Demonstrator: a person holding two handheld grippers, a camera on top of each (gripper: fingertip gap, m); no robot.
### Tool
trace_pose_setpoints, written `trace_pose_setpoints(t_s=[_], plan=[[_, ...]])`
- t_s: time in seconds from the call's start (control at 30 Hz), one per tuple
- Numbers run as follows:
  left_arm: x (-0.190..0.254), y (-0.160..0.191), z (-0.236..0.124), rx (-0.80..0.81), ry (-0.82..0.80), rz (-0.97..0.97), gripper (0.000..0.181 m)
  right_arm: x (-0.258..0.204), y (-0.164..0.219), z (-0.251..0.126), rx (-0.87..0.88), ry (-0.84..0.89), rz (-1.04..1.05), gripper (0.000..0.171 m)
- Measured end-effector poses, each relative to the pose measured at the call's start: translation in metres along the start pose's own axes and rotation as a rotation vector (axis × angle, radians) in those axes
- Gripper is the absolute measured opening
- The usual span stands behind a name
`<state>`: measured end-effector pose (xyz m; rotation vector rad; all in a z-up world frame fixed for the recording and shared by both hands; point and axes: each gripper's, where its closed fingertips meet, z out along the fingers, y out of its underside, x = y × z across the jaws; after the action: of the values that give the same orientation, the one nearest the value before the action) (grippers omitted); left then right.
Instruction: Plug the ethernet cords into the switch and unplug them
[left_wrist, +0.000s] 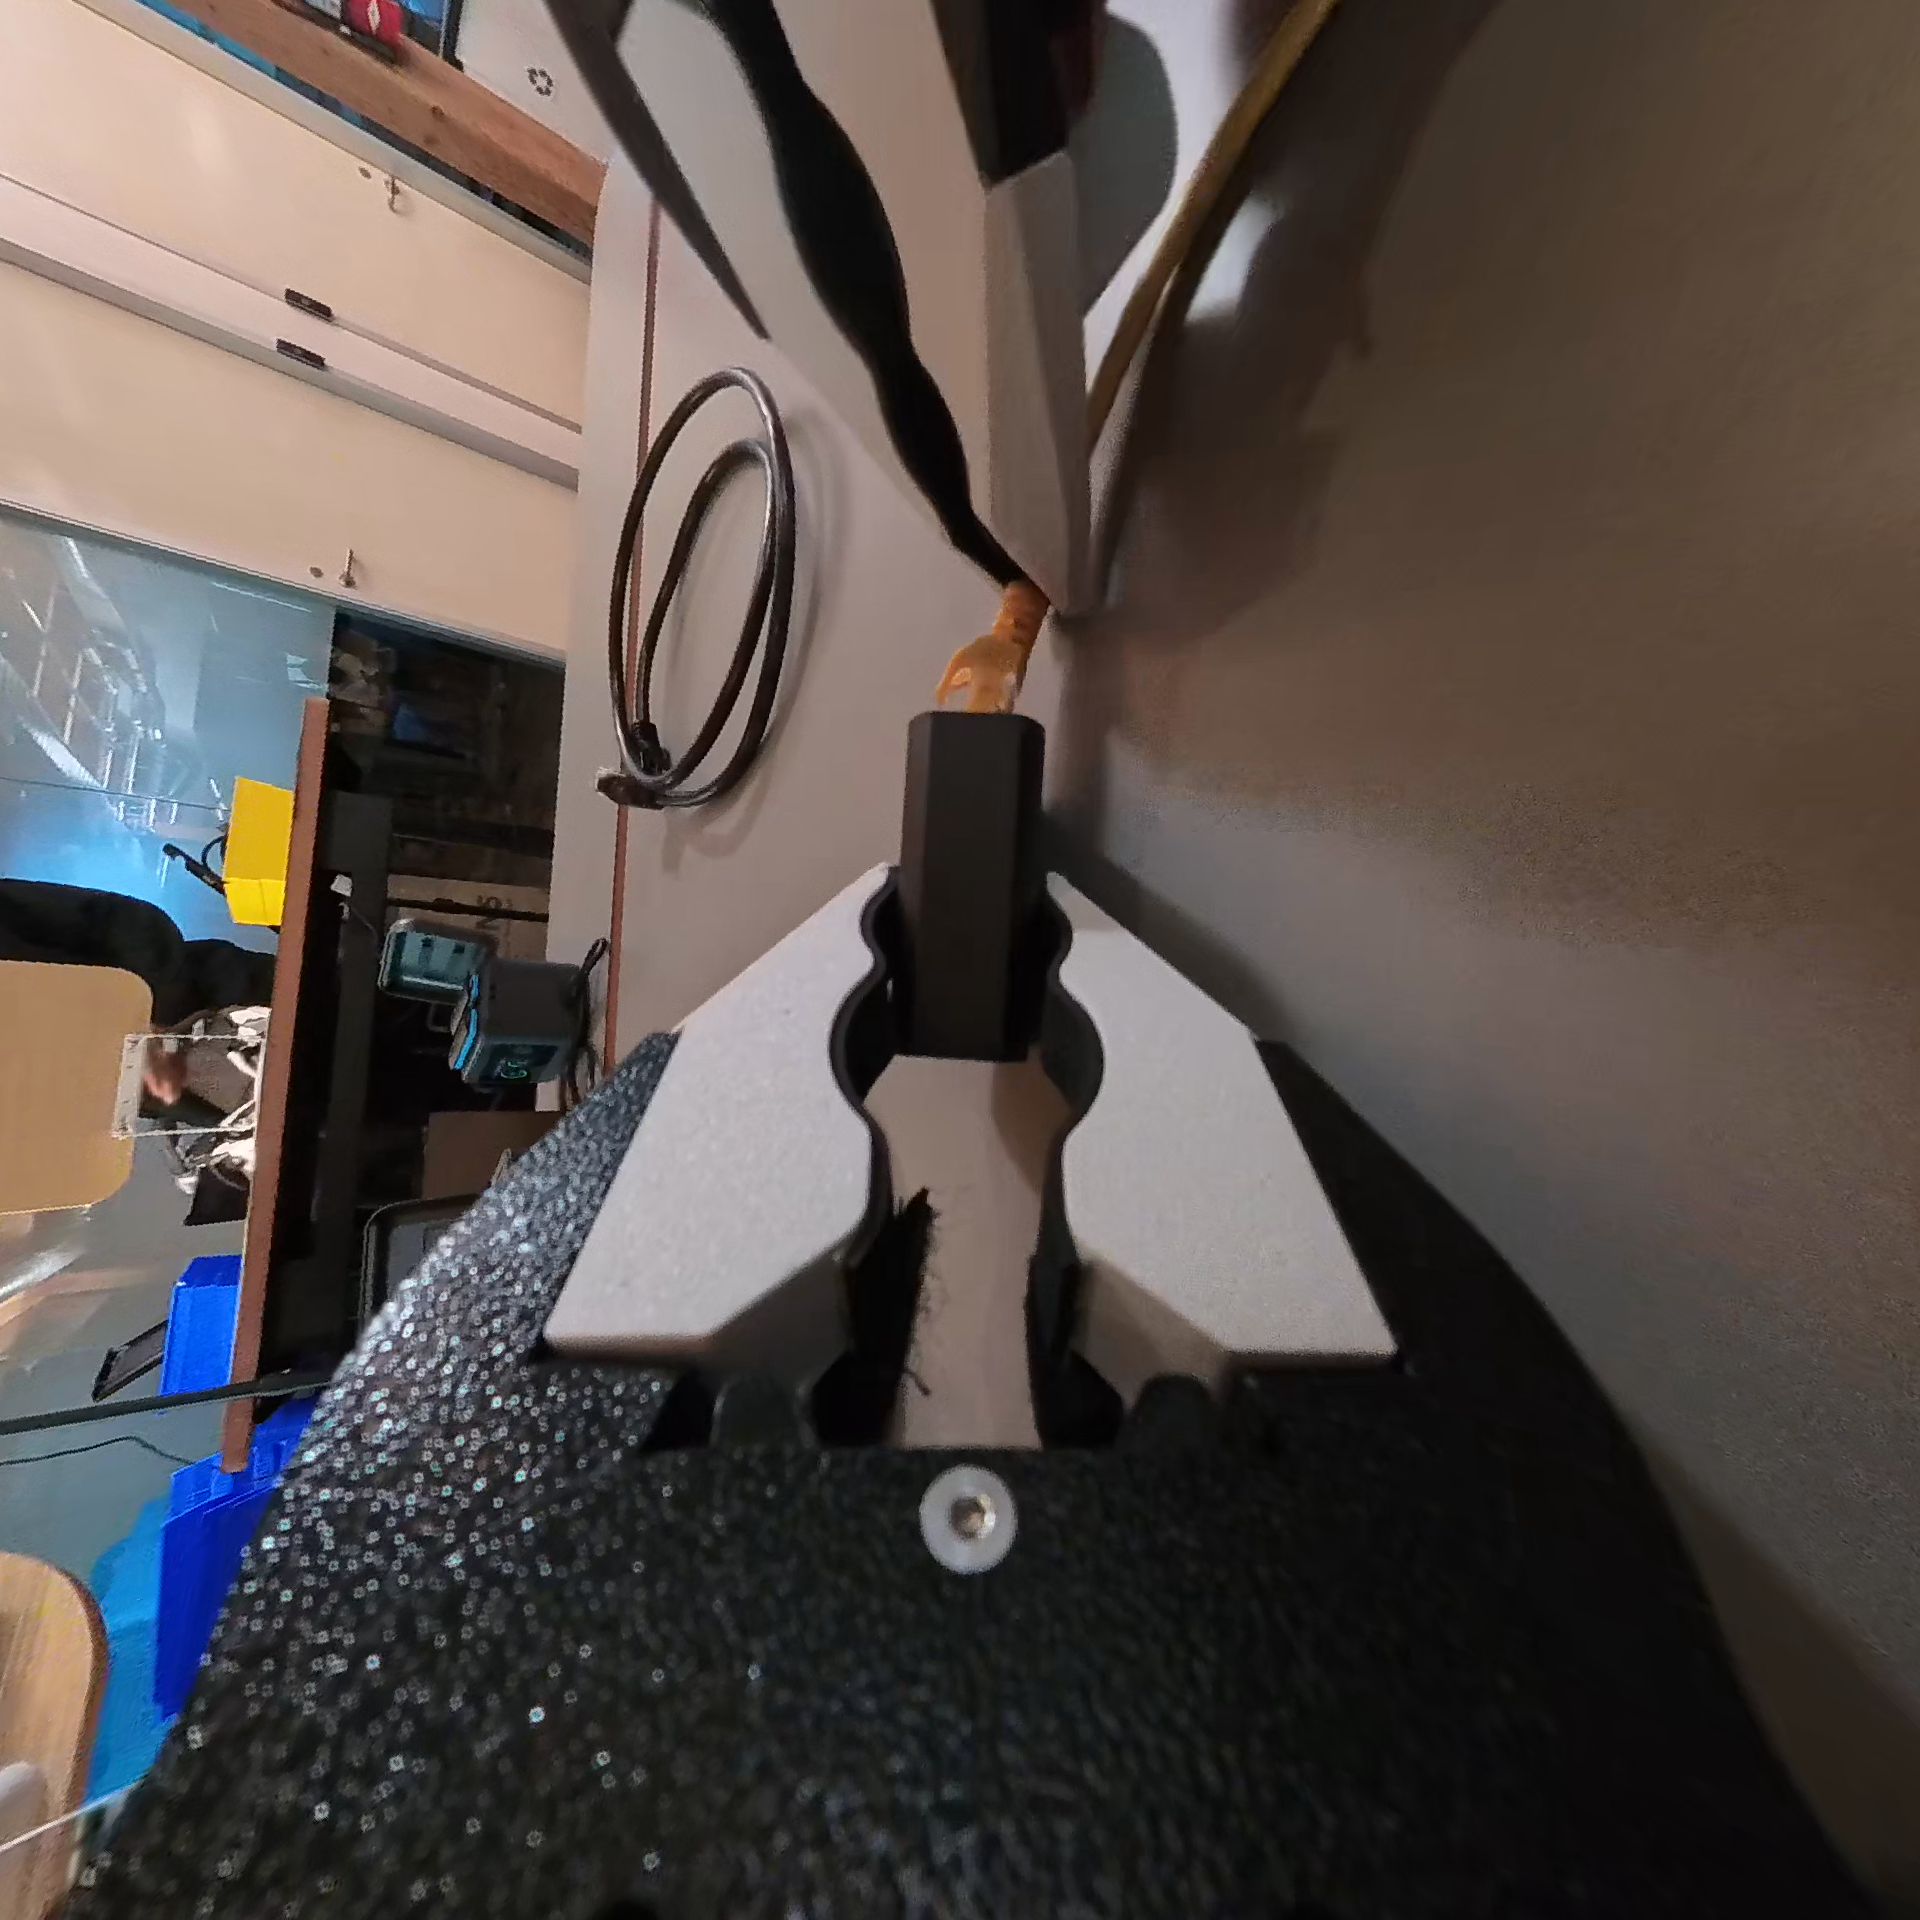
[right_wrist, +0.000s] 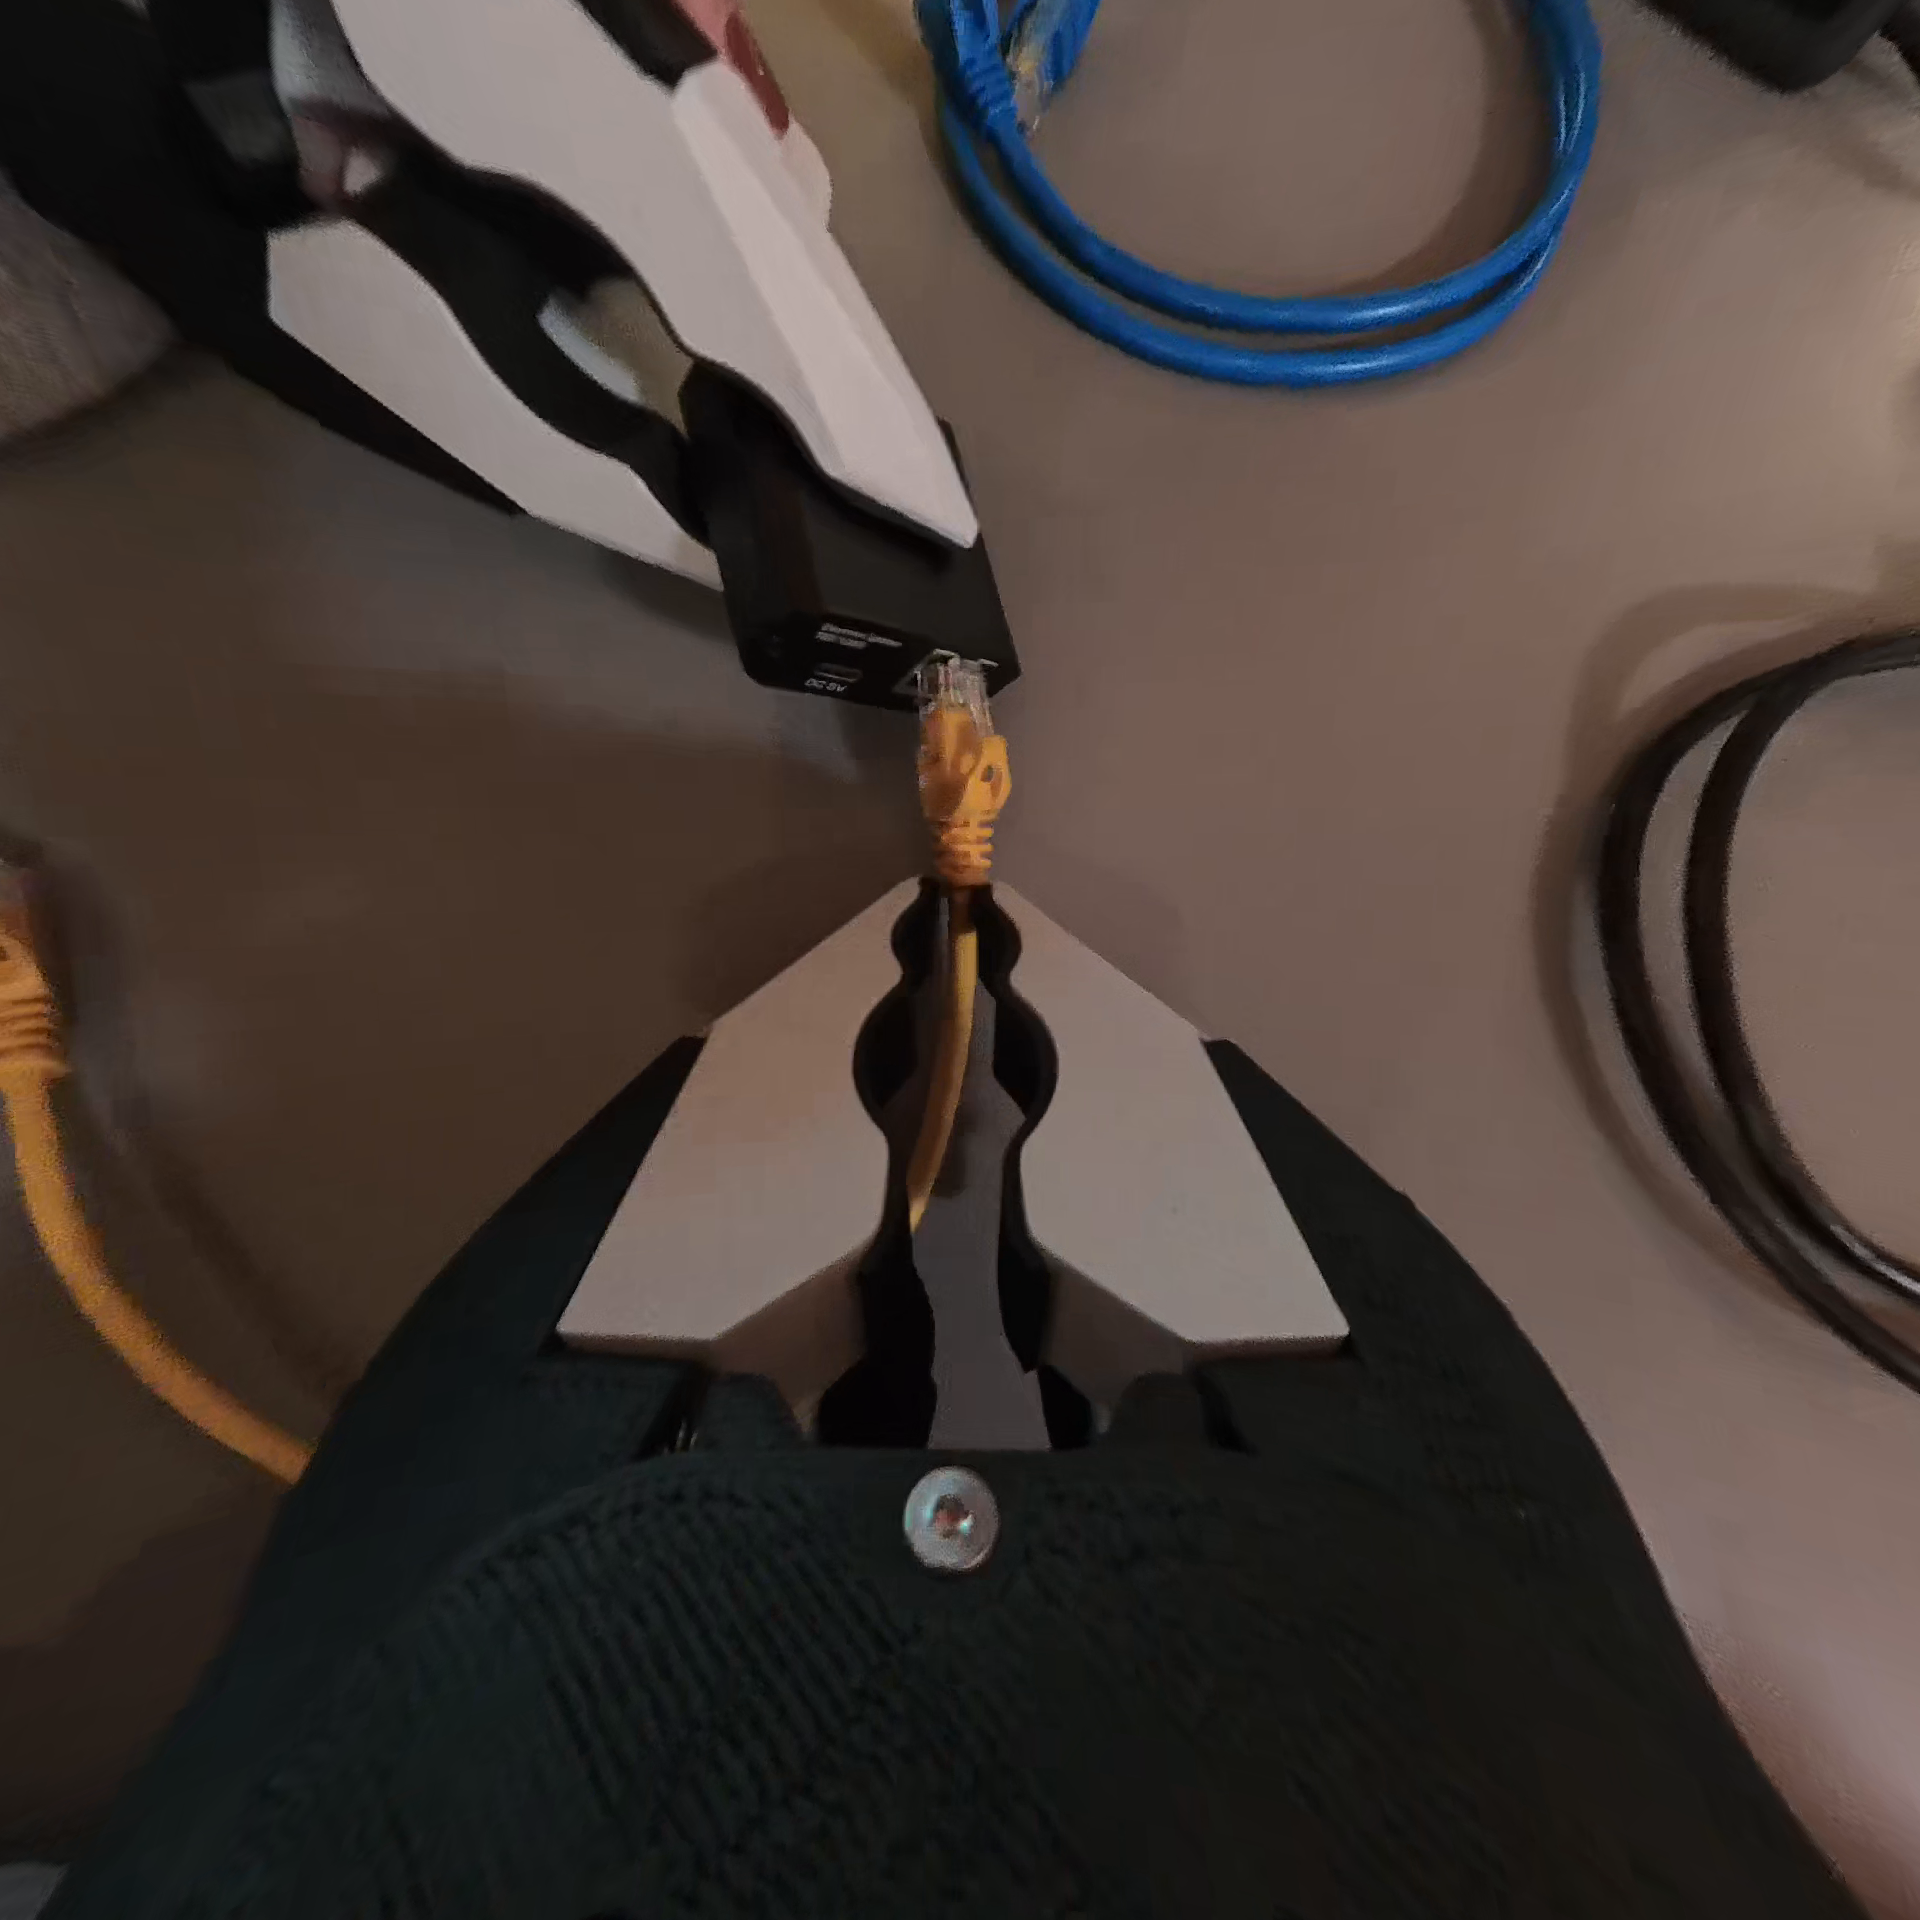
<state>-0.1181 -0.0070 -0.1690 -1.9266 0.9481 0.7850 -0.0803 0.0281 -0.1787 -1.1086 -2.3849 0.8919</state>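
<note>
My left gripper (left_wrist: 966, 883) is shut on the small black switch (left_wrist: 968, 883) and holds it with its port end facing away. In the right wrist view the same switch (right_wrist: 862, 613) sits in that gripper (right_wrist: 821, 457) at upper left. My right gripper (right_wrist: 961, 894) is shut on the orange ethernet cord (right_wrist: 940, 1081) just behind its boot. The orange plug (right_wrist: 961, 769) has its clear tip right at the switch's port; I cannot tell how deep it sits. The plug (left_wrist: 987, 665) and the right gripper (left_wrist: 1013, 582) show beyond the switch in the left wrist view.
A coiled blue cord (right_wrist: 1288, 208) lies at the top and a coiled black cord (right_wrist: 1704, 997) at the right on the grey table (right_wrist: 1299, 644). The black coil (left_wrist: 707, 603) also shows in the left wrist view. The orange cord's other end (right_wrist: 31, 1049) lies at left.
</note>
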Motion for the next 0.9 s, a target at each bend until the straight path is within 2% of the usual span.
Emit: trace_pose_setpoints(t_s=[0.03, 0.3, 0.9], plan=[[0.000, 0.000, 0.000, -0.004, -0.001, 0.006, 0.022, 0.000, 0.000, 0.000, -0.024, 0.023, -0.029, 0.005], [0.004, -0.005, 0.000, 0.005, 0.011, 0.035, 0.021, -0.007, 0.005, -0.005, -0.124, 0.048, -0.095, 0.004], [0.014, -0.020, -0.003, 0.098, 0.071, -0.017, 0.022, -0.021, 0.014, -0.015, -0.138, -0.055, -0.078, 0.002]])
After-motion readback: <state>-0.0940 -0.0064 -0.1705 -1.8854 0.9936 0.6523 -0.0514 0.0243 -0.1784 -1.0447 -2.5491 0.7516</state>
